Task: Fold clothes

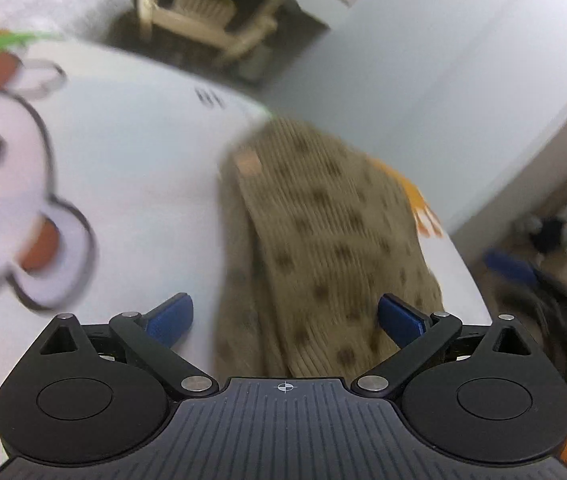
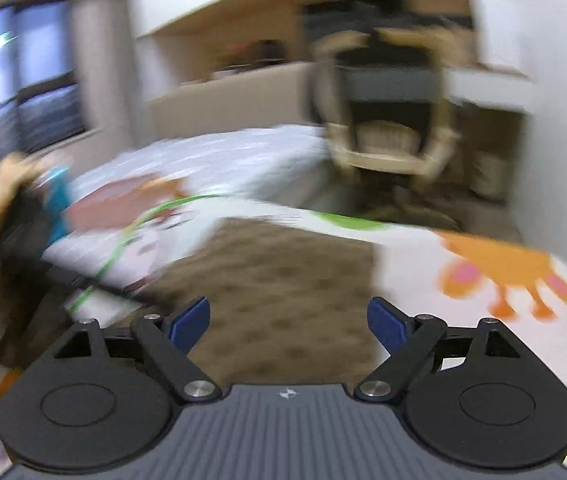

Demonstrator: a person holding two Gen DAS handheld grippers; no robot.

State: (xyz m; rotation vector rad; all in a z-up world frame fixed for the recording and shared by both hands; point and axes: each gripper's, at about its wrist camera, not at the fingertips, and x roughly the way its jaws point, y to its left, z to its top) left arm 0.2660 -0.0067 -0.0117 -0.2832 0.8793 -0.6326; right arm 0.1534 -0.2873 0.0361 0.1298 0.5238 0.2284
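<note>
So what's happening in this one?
A person holding two tongs is working on a brown spotted corduroy garment lying on a white cartoon-print sheet. The left tongs and the right tongs are both open and hold nothing, each with the garment just ahead of it. The garment looks partly folded lengthwise. Both views are motion-blurred.

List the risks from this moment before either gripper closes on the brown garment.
1. Both views are motion-blurred, so a grasp now may miss the hem.
2. The spotted brown garment lies near the edge of the printed sheet; a tug could drag it off.
3. The left gripper and right gripper are open over it and may pinch the sheet along with the cloth.
</note>
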